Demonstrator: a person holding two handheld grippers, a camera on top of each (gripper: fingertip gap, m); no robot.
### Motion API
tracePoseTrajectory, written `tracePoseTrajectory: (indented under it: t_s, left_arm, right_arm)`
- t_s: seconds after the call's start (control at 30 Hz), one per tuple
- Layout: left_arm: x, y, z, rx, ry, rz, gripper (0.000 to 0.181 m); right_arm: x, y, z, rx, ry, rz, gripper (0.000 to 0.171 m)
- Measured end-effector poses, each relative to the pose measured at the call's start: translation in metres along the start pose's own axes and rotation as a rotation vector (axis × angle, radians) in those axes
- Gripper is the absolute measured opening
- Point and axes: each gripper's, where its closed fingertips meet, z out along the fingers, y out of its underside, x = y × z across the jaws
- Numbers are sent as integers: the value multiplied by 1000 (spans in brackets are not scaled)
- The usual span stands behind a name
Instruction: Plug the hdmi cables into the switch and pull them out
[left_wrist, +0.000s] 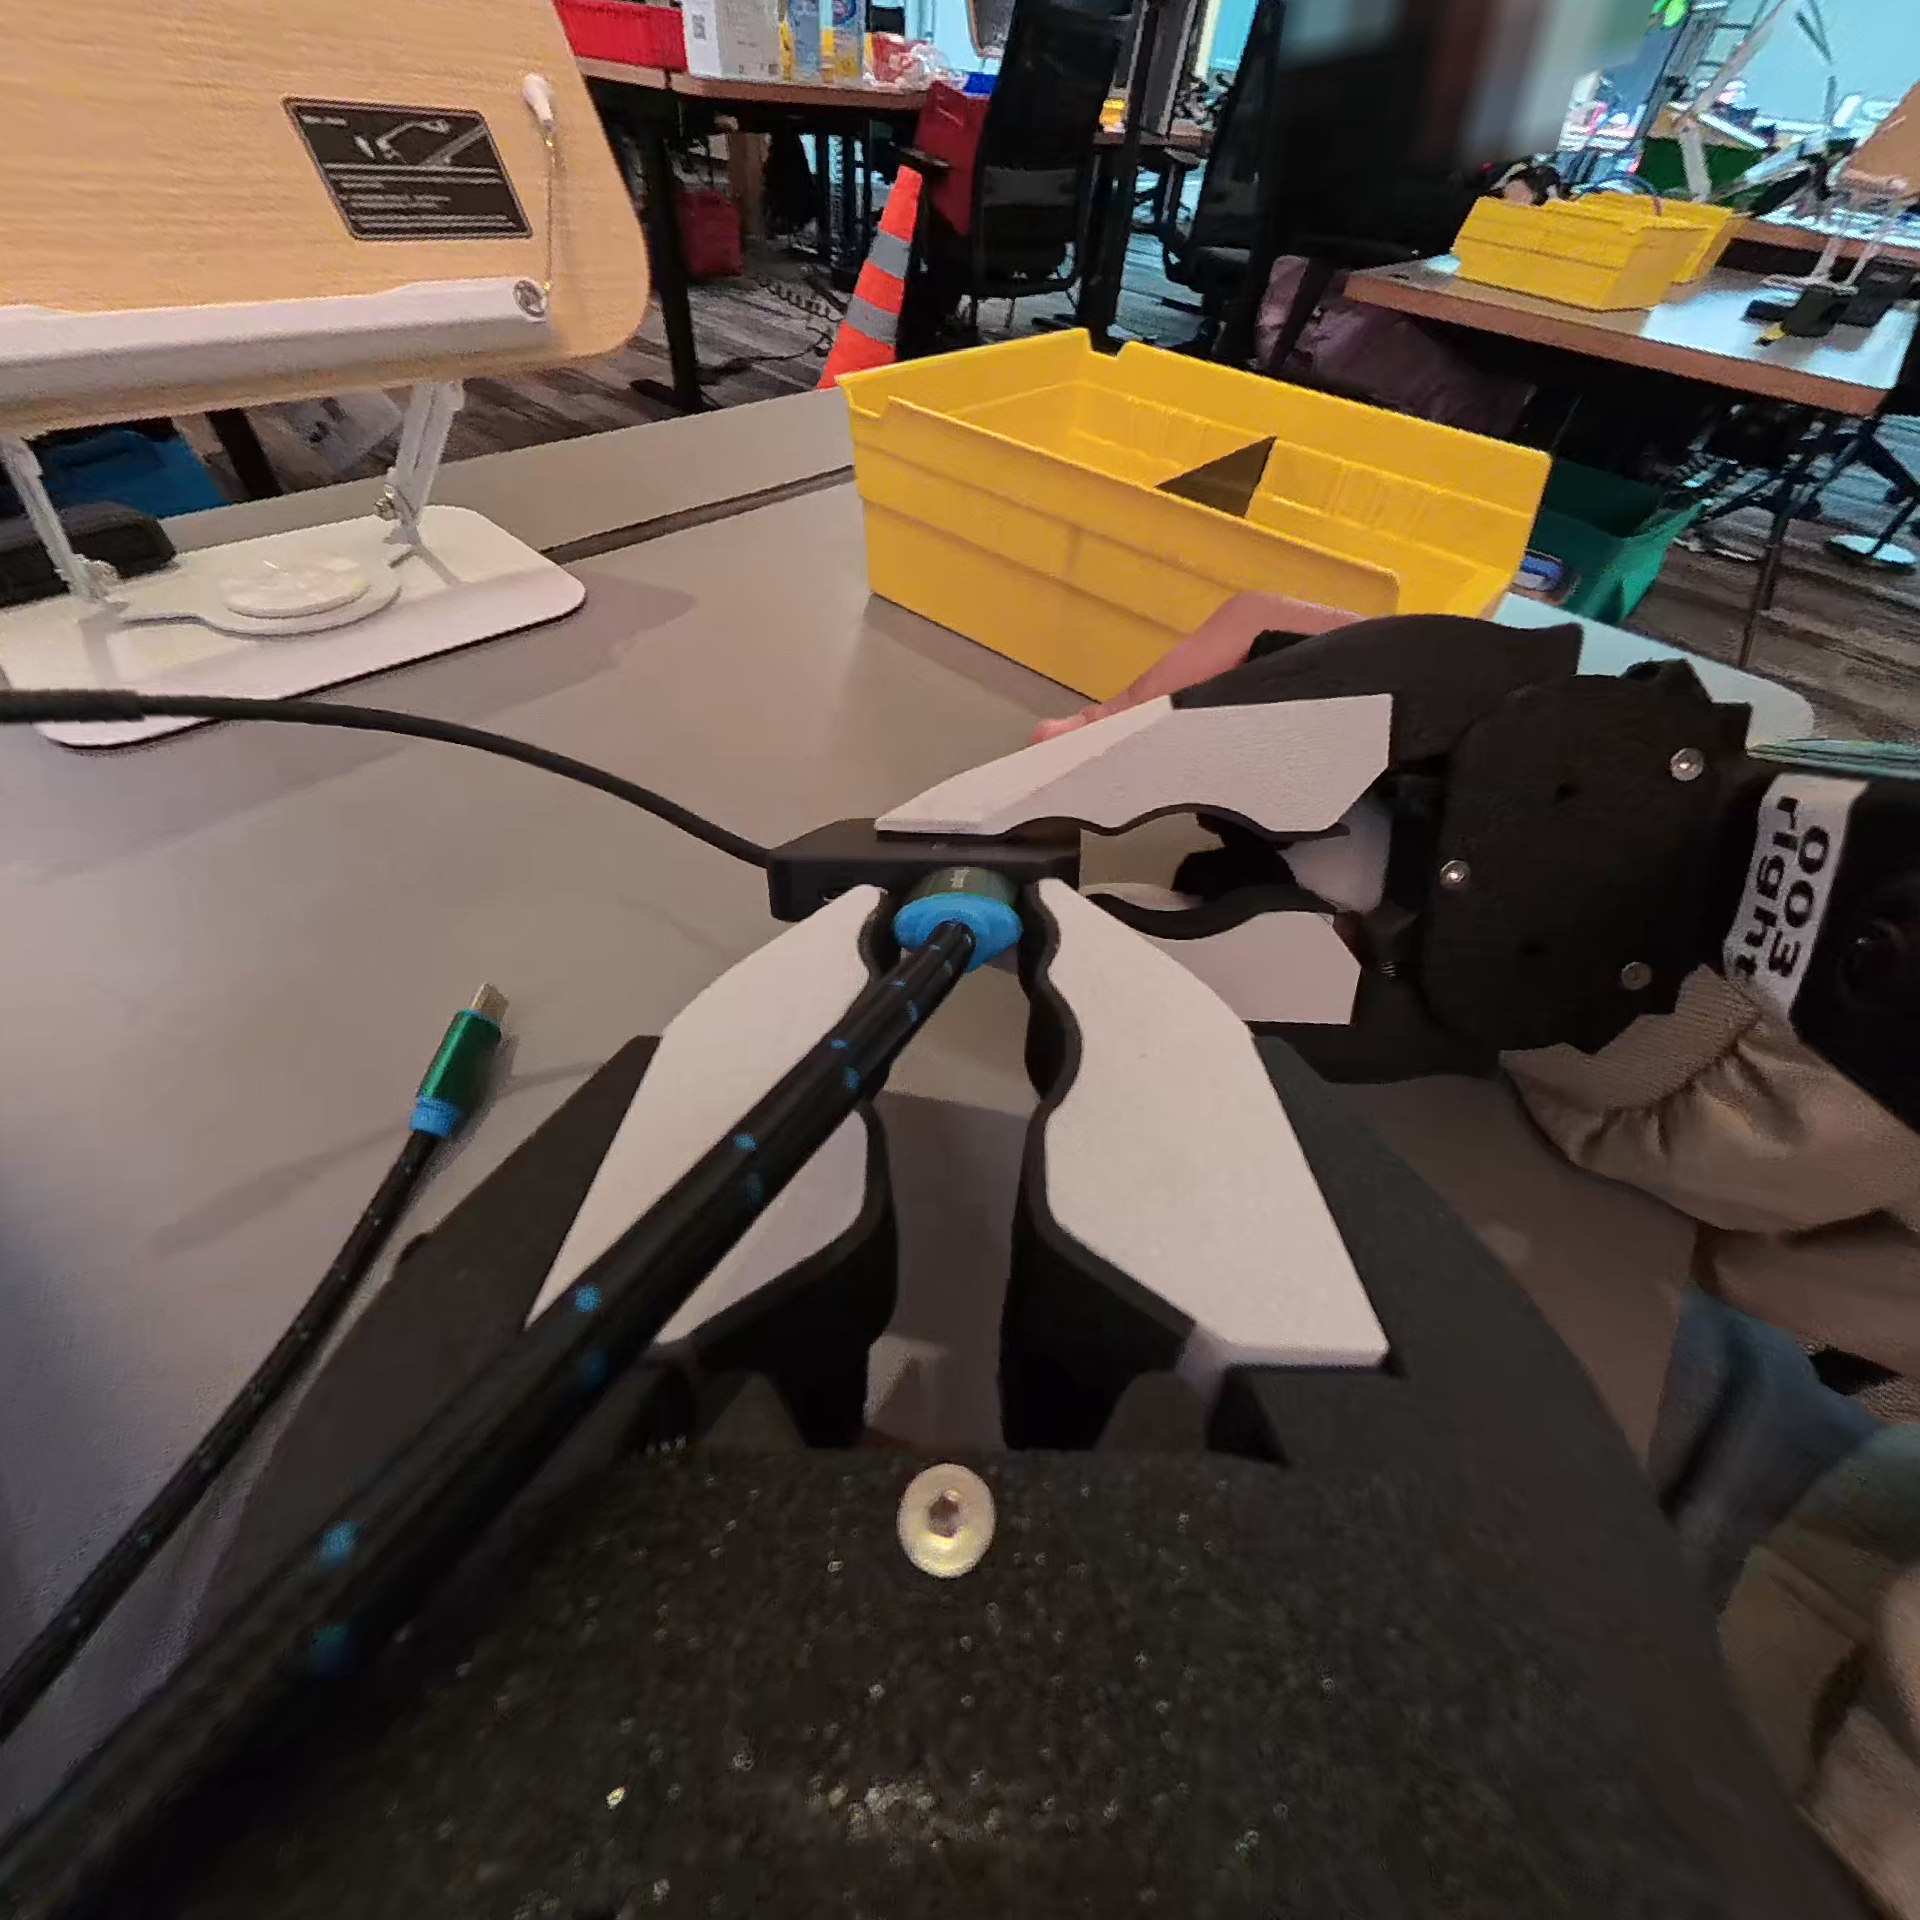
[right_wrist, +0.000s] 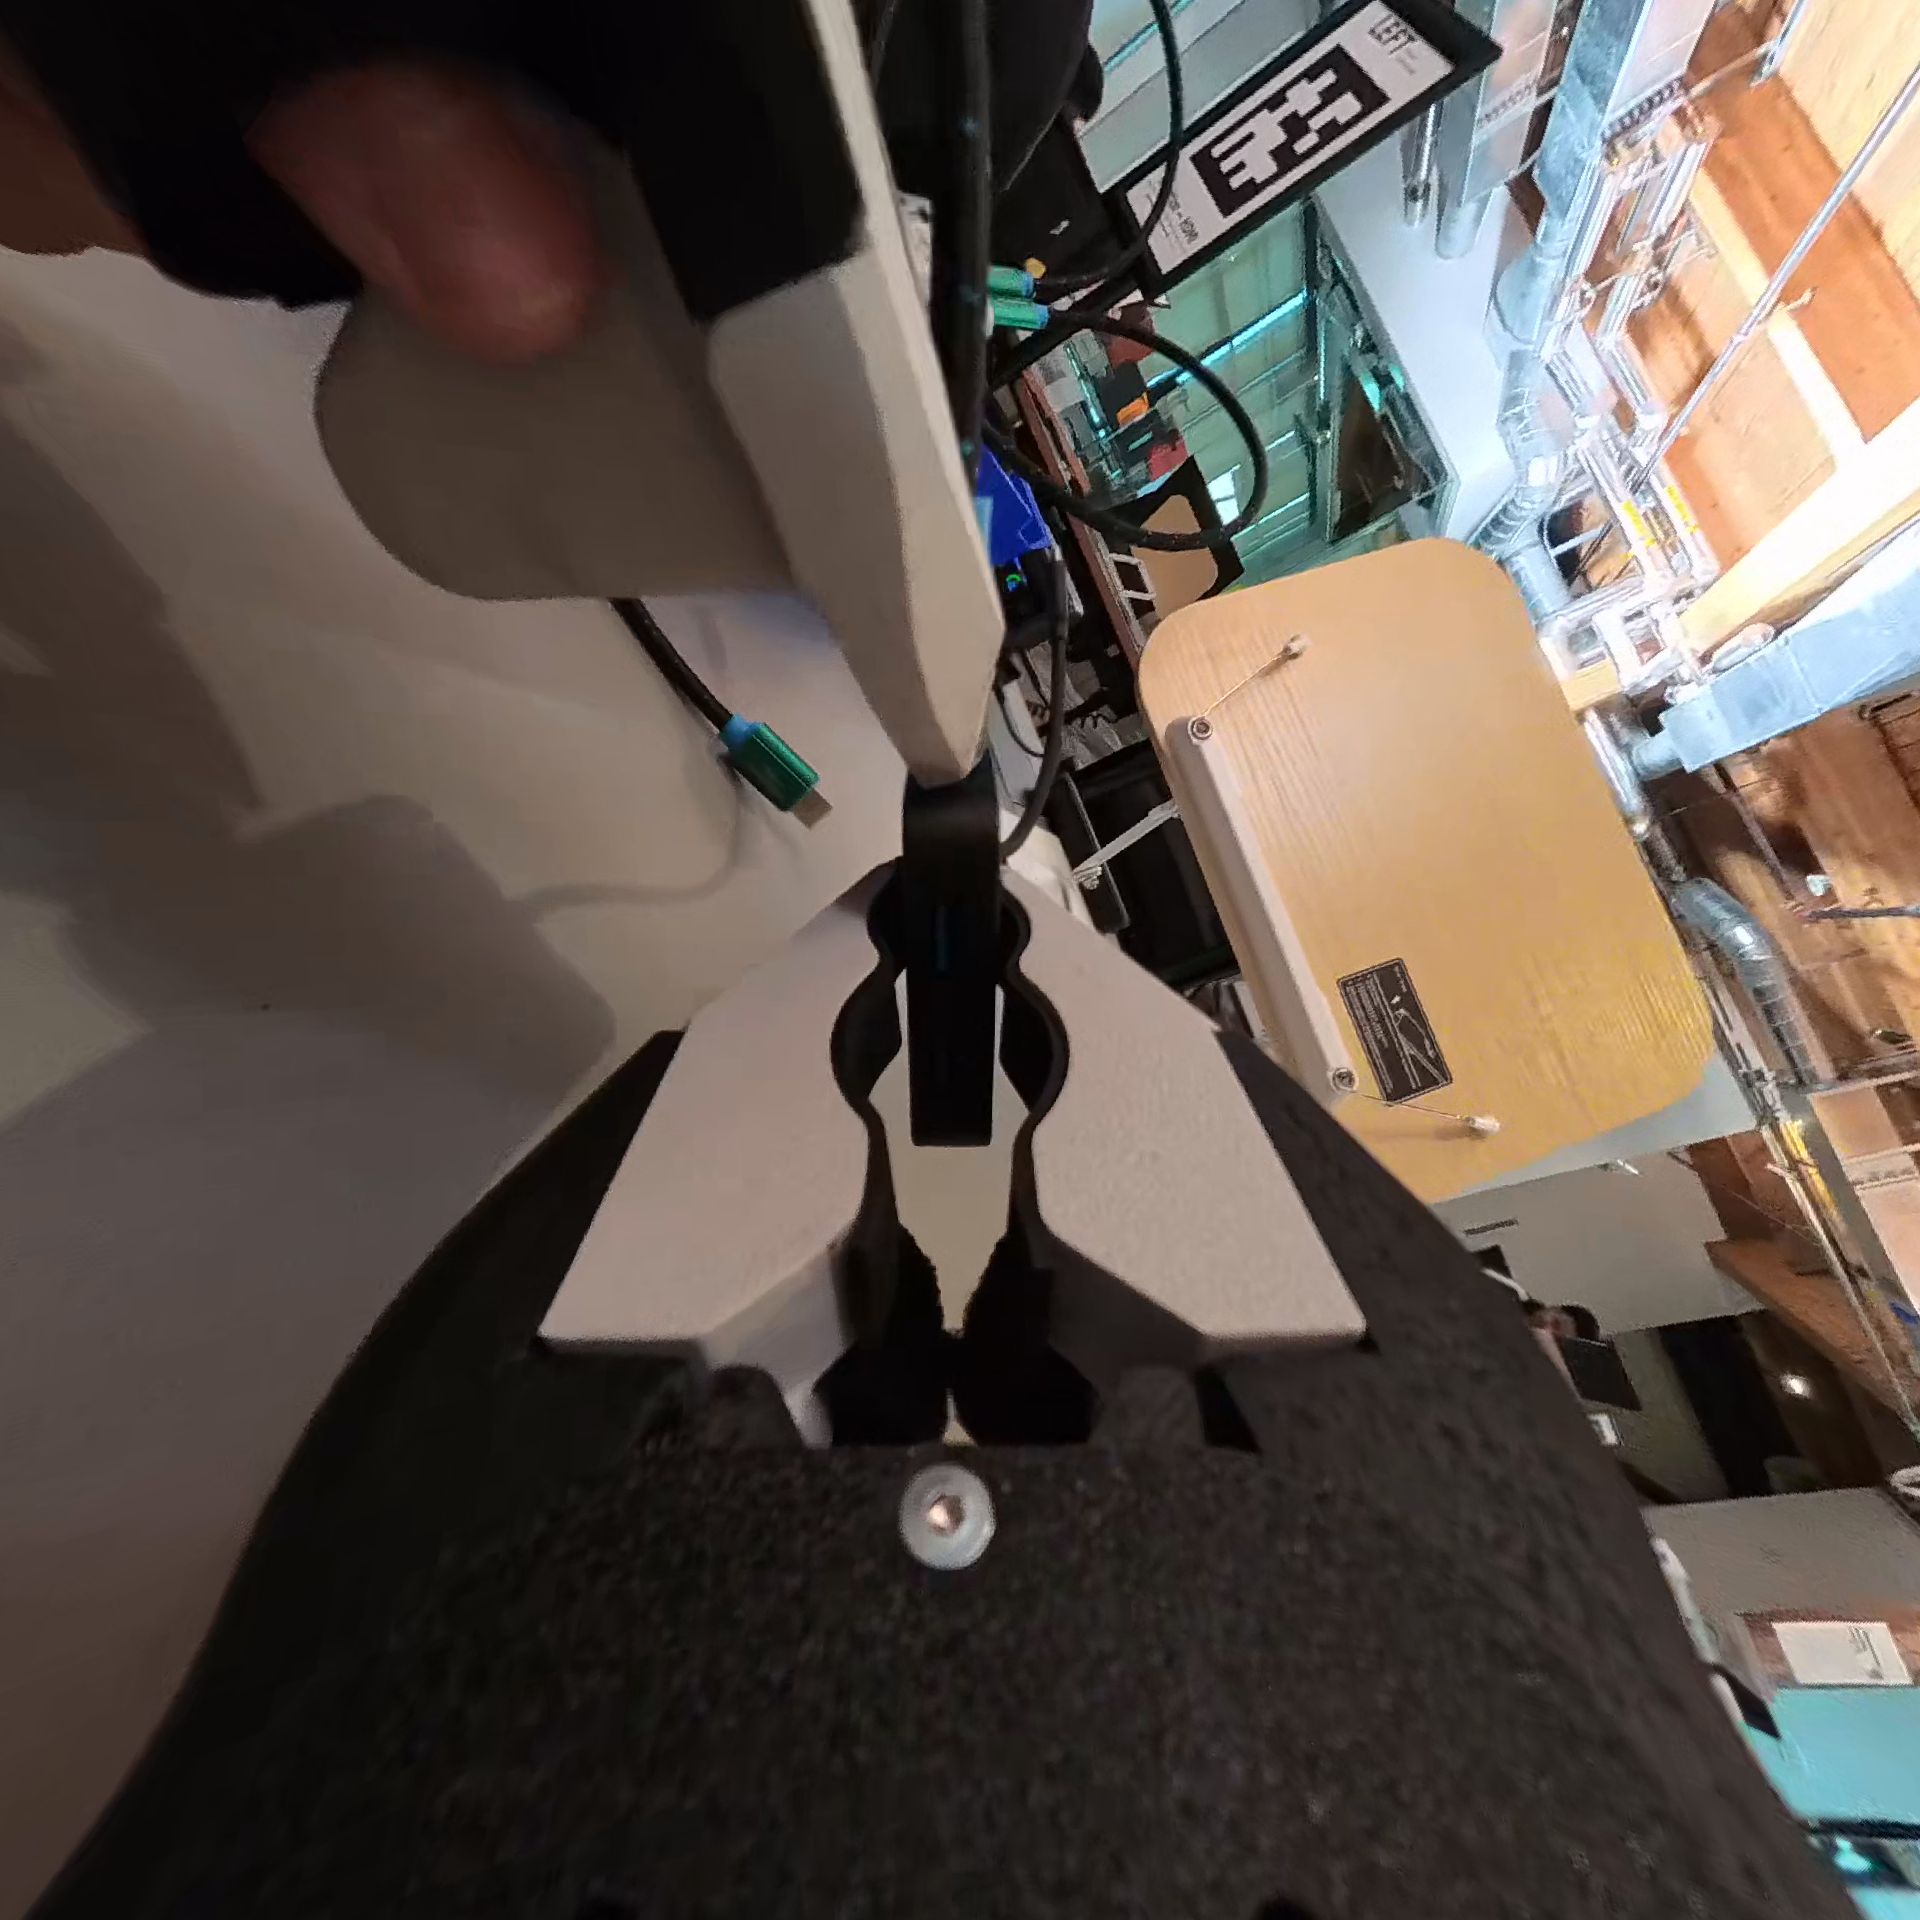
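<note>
In the left wrist view my left gripper (left_wrist: 954, 906) is shut on the green plug (left_wrist: 951, 888) of a black braided HDMI cable (left_wrist: 727, 1174) with a blue collar. The plug's front end sits against the near side of the small black switch (left_wrist: 831, 873); its metal tip is hidden. My right gripper (left_wrist: 997, 847) comes in from the right and clamps the switch from above and below. In the right wrist view my right gripper (right_wrist: 951, 894) is shut on the switch (right_wrist: 948, 1029). A second HDMI cable's green plug (left_wrist: 462, 1055) lies loose on the table; it also shows in the right wrist view (right_wrist: 774, 769).
A yellow bin (left_wrist: 1091, 540) stands on the grey table (left_wrist: 312, 935) just beyond the switch. A wooden tilted stand (left_wrist: 260, 177) on a white base is at the back left. The switch's own thin black cable (left_wrist: 416, 727) runs off left. A finger of the left gripper (right_wrist: 862, 499) fills the upper right wrist view. Both grippers' tips are close together, under 4 cm apart.
</note>
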Motion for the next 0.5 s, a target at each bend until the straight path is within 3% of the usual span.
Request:
tracePoseTrajectory:
  t_s: [0.4, 0.5]
  left_arm:
    - [2, 4, 3, -22, -30, -5, 22]
    - [-2, 6, 5, -44, -107, 68, 22]
  right_arm:
    - [-3, 4, 0, -22, 16, 21, 12]
    - [-3, 1, 0, -77, 40, 13, 13]
